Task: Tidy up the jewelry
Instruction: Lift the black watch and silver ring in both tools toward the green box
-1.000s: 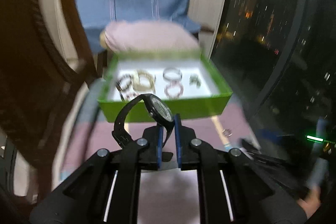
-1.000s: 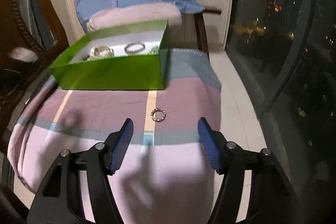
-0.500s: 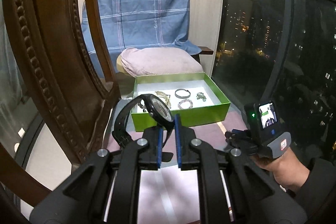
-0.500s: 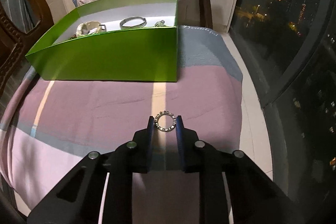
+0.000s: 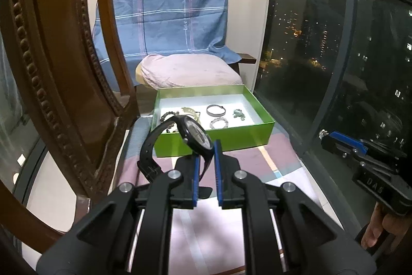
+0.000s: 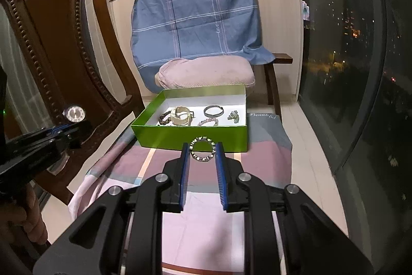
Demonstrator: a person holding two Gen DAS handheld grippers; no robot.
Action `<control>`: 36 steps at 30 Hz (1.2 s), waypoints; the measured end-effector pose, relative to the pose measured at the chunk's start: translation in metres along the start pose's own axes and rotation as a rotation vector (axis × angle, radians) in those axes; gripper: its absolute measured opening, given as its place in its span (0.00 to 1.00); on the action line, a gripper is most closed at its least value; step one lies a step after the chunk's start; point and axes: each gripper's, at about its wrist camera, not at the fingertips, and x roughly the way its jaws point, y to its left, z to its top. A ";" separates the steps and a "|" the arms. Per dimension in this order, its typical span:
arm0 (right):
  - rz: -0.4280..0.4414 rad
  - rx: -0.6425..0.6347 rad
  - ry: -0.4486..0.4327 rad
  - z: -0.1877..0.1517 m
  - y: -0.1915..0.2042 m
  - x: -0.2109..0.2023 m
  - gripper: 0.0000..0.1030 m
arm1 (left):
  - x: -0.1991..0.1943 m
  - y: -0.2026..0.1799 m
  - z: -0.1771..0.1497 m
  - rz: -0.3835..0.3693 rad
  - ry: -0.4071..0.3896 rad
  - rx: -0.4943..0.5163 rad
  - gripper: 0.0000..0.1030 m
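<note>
The left tongs (image 5: 206, 159) pinch the black watch (image 5: 197, 137). The right tongs (image 6: 202, 159) pinch a beaded ring (image 6: 203, 149), lifted off the cloth. The green box (image 6: 193, 137) sits just ahead; next, both go inside.

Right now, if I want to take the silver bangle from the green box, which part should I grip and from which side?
Probably come from above: the silver bangle lies flat on the floor of the green box, whose walls block a side approach. Put one finger inside the loop, one outside, and pinch the thin near rim, which seems clear of the pink bead bracelet.
</note>
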 end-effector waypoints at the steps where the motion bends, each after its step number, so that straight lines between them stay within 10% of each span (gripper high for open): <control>1: -0.003 0.001 0.005 -0.001 -0.002 0.000 0.20 | 0.000 -0.002 0.000 -0.002 0.000 0.001 0.10; 36: 0.001 0.011 0.027 0.001 -0.016 0.024 0.20 | 0.024 -0.014 0.000 0.006 0.061 0.009 0.10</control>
